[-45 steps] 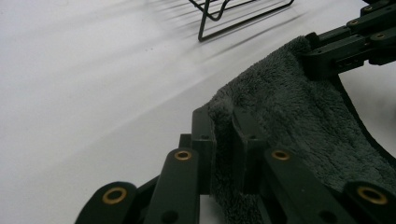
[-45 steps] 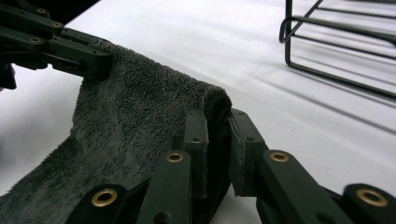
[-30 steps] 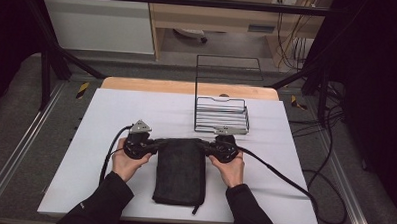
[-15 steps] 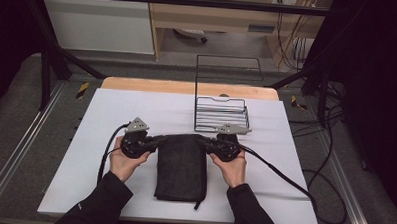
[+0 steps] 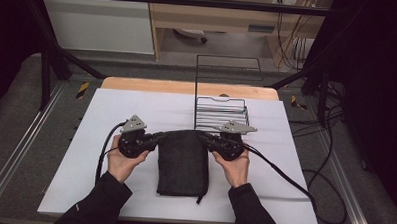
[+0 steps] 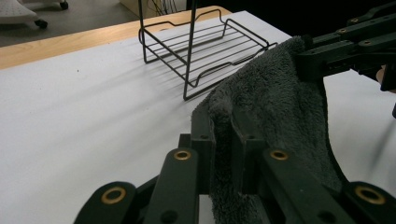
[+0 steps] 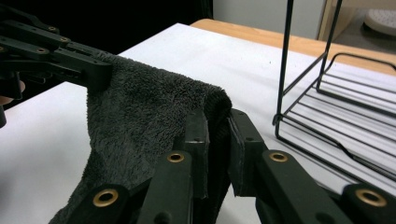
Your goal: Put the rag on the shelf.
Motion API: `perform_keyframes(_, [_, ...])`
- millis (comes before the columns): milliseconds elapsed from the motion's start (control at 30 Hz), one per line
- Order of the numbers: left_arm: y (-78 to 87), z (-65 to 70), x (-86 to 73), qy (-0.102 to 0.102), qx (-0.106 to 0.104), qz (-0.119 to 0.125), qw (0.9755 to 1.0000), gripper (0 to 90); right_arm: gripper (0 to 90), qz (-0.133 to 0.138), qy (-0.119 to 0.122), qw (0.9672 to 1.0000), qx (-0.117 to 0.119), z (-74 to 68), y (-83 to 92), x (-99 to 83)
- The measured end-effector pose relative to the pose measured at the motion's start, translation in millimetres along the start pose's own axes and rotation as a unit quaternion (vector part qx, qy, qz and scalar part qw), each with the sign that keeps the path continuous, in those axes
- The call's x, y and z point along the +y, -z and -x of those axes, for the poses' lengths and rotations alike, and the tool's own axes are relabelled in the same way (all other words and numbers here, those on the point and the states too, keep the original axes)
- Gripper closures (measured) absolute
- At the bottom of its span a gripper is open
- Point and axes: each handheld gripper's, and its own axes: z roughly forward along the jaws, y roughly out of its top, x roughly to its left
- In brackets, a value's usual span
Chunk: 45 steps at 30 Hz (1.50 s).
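Taking the wire rack (image 5: 221, 113) as the landmark and going from left to right: well to the rack's left and a little nearer the person, the left gripper (image 5: 154, 138) is clenched on the far left corner of a dark grey towel (image 5: 183, 164). In the left gripper view the pile is pinched between the two black jaws, with the rack (image 6: 205, 46) standing beyond them on the white table cover (image 6: 84, 102).

The towel itself lies just in front of the rack, towards the person, folded into a long strip. Its far edge is lifted and stretched between the two grippers, while its near end rests on the table cover (image 5: 84, 173).

Directly in front of the rack's right part, the right gripper (image 5: 209, 140) grasps the other far corner. In the right gripper view the jaws are closed on the cloth (image 7: 140, 116), with the rack (image 7: 336, 116) close at one side.

As for progress, the grasp on both corners looks done and the lift seems only begun, since most of the towel is down. What probably remains is raising it clear and carrying it to the rack, to hang or lay it there.
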Motion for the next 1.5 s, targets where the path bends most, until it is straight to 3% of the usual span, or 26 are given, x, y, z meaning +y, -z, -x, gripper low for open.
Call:
perform_keyframes(700, [18.9, 9.8, 13.7, -0.007, 0.000, 0.052, 0.9986, 80.9, 80.8, 0.047, 0.029, 0.9985, -0.004, -14.2, 24.2, 19.0])
perform_keyframes(1167, [29.3, 16.9, 27.3, -0.019, 0.004, 0.091, 0.9957, 81.0, 81.1, 0.082, 0.047, 0.9955, -0.009, -21.3, 39.9, 31.9])
perform_keyframes(1500, [27.0, 22.3, 39.6, -0.025, 0.003, 0.112, 0.9933, 81.1, 81.1, 0.110, 0.055, 0.9921, -0.026, -21.5, 52.4, 40.7])
